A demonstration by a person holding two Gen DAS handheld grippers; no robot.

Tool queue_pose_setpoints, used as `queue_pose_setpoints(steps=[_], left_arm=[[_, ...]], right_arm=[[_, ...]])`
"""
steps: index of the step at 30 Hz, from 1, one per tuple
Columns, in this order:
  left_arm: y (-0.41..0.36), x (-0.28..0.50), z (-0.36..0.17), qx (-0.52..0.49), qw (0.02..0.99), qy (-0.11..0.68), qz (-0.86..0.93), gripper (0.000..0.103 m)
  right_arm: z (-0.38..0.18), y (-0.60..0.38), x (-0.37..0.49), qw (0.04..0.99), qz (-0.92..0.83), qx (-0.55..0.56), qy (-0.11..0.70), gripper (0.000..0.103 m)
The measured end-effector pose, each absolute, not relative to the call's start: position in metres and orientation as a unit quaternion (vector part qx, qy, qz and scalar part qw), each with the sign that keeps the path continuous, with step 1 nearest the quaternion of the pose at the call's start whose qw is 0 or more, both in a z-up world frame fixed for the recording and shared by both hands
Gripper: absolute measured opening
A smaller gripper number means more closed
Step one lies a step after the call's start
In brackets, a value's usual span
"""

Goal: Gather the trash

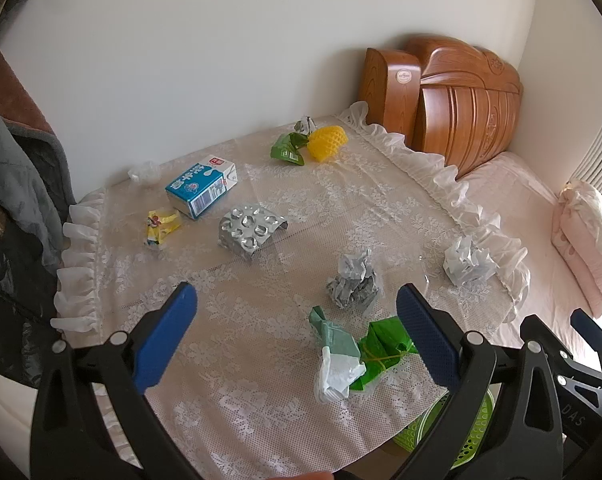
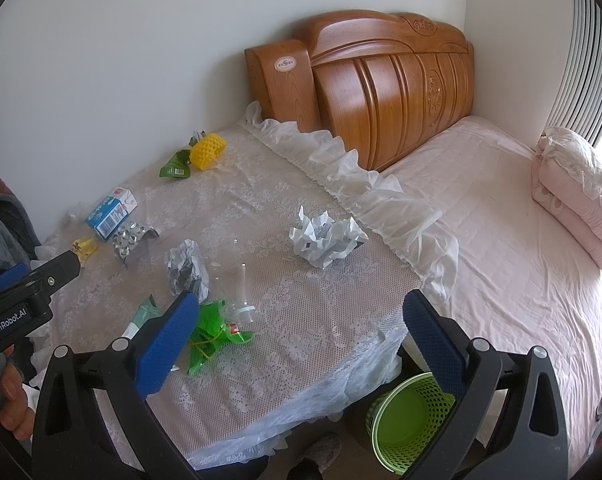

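Observation:
Trash lies on a lace-covered table (image 1: 261,392): a blue milk carton (image 1: 201,190), a silver blister pack (image 1: 251,232), a yellow wrapper (image 1: 161,228), a yellow foam net (image 1: 327,142), green wrappers (image 1: 381,354), a grey paper ball (image 1: 353,280) and a white paper ball (image 2: 325,236). My left gripper (image 1: 297,336) is open and empty above the table's near part. My right gripper (image 2: 301,340) is open and empty over the table's near right corner. A green mesh bin (image 2: 405,424) stands on the floor below that corner.
A bed with a pink sheet (image 2: 501,240) and a wooden headboard (image 2: 381,84) stands right of the table. A folded pink quilt (image 2: 577,188) lies on it. A white wall runs behind. Clothes (image 1: 17,168) hang at the left.

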State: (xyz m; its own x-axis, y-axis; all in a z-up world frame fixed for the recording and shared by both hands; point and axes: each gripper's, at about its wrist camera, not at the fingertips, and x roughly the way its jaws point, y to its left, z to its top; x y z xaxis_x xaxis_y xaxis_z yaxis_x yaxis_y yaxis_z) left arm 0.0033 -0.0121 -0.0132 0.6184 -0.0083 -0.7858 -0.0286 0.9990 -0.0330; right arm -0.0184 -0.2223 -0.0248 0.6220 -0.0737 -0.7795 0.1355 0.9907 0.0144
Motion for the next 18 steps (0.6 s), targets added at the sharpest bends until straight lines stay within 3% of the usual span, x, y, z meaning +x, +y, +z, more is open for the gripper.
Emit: queue_pose_setpoints(steps=[18], left_arm=[[-0.003, -0.004, -0.024, -0.034, 0.897, 0.441, -0.017, 0.095]], right_arm=[[-0.041, -0.236, -0.024, 0.891, -0.066, 0.047, 0.446, 0.101]])
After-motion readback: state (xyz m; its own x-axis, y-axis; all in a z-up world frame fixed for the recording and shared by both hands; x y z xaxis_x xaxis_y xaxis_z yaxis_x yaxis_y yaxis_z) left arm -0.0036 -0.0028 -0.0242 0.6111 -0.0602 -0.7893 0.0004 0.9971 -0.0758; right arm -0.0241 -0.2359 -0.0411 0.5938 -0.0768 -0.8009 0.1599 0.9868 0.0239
